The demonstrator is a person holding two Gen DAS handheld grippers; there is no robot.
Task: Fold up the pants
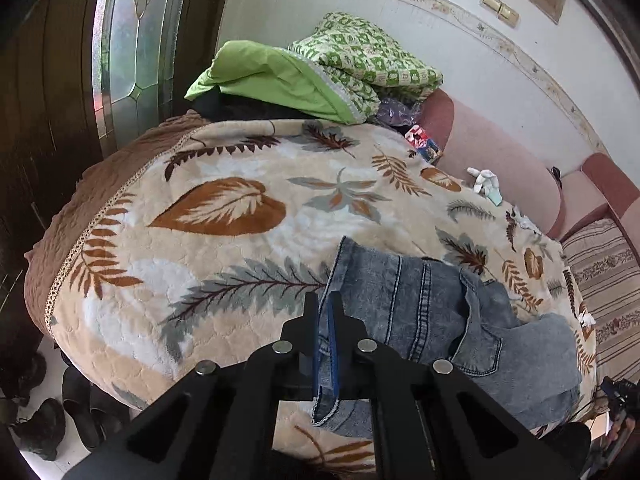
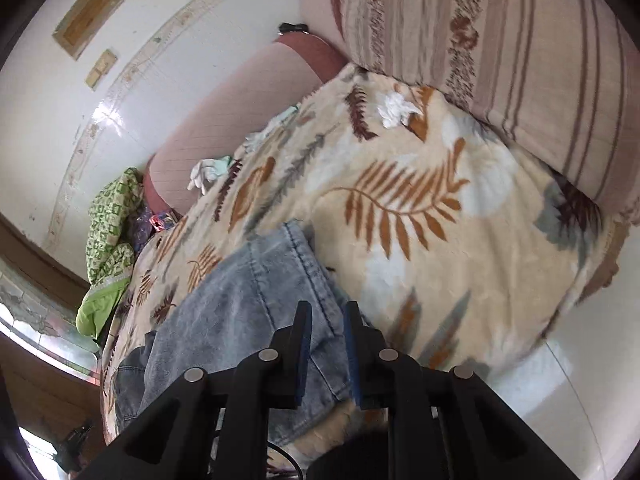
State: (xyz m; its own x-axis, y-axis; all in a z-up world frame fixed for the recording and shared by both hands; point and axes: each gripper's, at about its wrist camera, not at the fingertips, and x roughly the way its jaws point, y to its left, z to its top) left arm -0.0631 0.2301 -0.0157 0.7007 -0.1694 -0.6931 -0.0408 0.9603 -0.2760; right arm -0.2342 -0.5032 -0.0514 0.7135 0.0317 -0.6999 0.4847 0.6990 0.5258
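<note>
A lived-in home bedroom was shown by a bed spread with a plush cream leaf-patterned blanket [image 1: 224, 208], a folded green quilt [image 1: 320, 68], a pink padded headboard [image 1: 500, 160], a striped pillow [image 2: 500, 40], a dark wooden door with leaded glass [image 1: 132, 40] and black shoes on the floor [image 1: 60, 412].

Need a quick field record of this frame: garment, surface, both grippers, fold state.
garment: denim pants, light blue, partly folded
surface: leaf-print blanket on a bed
left gripper: shut on a denim edge
right gripper: narrow gap, denim between the fingers; grip unclear
clutter: green quilt at the far end, white glove by the pink headboard
</note>
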